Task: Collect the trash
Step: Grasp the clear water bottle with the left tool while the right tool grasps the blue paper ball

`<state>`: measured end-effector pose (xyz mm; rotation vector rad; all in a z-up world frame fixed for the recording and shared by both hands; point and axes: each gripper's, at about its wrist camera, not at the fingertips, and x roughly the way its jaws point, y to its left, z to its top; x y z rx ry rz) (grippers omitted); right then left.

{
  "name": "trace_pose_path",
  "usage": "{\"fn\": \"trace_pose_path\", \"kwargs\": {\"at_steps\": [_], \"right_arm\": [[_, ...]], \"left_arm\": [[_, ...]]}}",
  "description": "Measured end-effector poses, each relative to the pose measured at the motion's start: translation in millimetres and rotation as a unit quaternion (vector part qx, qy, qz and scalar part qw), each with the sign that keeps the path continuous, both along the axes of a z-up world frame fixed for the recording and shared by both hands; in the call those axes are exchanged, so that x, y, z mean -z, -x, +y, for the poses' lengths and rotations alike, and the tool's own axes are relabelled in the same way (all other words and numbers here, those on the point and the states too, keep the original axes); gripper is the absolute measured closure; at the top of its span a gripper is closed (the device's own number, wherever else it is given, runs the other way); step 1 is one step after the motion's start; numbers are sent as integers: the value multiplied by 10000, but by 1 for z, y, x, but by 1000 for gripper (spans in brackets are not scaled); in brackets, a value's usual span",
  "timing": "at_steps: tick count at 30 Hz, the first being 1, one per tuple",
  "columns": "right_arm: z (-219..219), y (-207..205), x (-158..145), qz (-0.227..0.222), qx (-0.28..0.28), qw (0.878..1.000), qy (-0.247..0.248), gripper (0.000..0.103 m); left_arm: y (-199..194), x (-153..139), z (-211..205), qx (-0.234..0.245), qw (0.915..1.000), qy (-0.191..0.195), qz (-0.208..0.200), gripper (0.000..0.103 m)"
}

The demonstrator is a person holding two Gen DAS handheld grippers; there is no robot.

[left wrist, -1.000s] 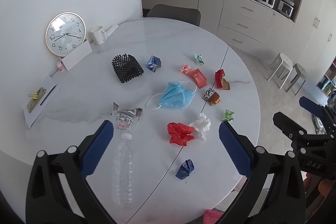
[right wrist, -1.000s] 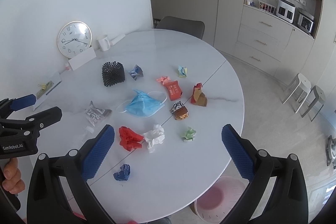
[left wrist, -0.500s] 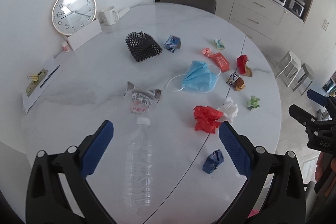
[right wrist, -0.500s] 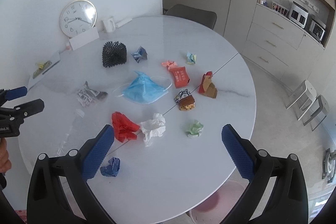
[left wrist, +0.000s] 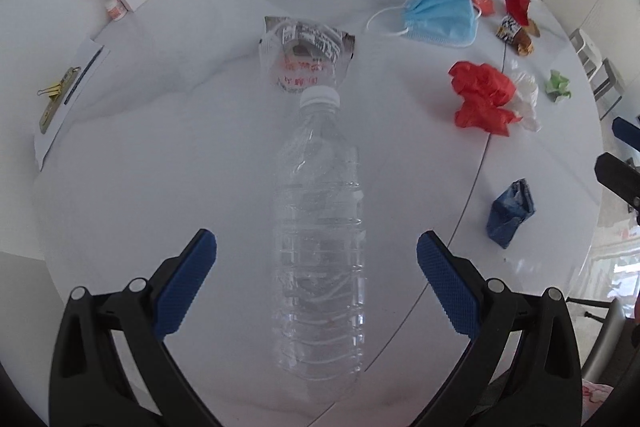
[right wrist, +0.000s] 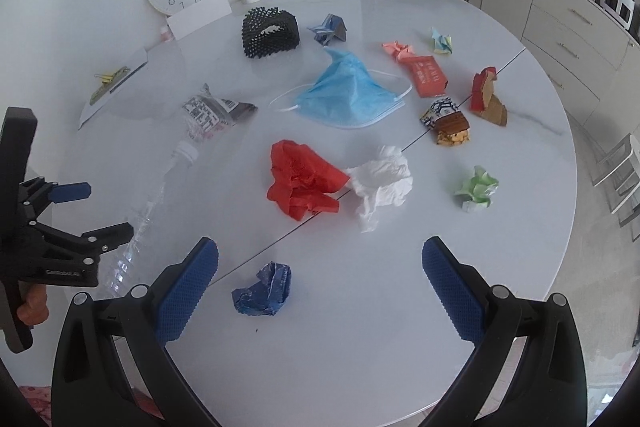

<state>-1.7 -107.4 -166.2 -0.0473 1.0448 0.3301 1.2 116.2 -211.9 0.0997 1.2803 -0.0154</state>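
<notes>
**Left gripper lined up on the plastic bottle**

Left gripper (left wrist: 316,259) is being held with its jaws spread wide, one blue pad on each side of the clear plastic bottle (left wrist: 318,227), neither pad touching it. The bottle is lying on its side near the left edge of the round table (left wrist: 168,155), cap pointing toward the middle, where a crumpled clear wrapper (left wrist: 306,53) is lying just beyond it. Right gripper (right wrist: 320,279) is likewise being held apart and empty above the near edge, with a blue paper wad (right wrist: 262,289) just ahead of it. For a sound grasp, the left pads are best being lowered onto the ribbed body rather than the tapered neck, and closed gently, since a thin empty bottle is likely to buckle or squirt sideways on the smooth surface.
</notes>
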Motion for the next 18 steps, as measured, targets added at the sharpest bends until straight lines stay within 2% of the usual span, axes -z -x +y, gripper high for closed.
{"fn": "trace_pose_path", "kwargs": {"at_steps": [3,8,10,11,13,16,18], "right_arm": [[10,4,16,197,113,9997,77,2],[25,6,36,343,270,9986,294,2],[30,6,44,422,263,9984,267,2],[33,6,47,437,274,9982,301,2],[38,8,53,458,256,9980,354,2],[43,7,61,512,268,9975,400,6],[44,6,65,563,251,9974,379,18]], "left_arm": [[-8,17,6,115,9995,177,255,6],[-17,36,10,278,9986,190,407,7],[-18,38,13,267,9983,301,417,20],[-18,40,15,252,9978,385,470,23],[-19,46,20,179,9963,583,613,41],[-17,50,23,146,9953,732,615,42],[-14,49,21,280,9957,689,545,42]]}}
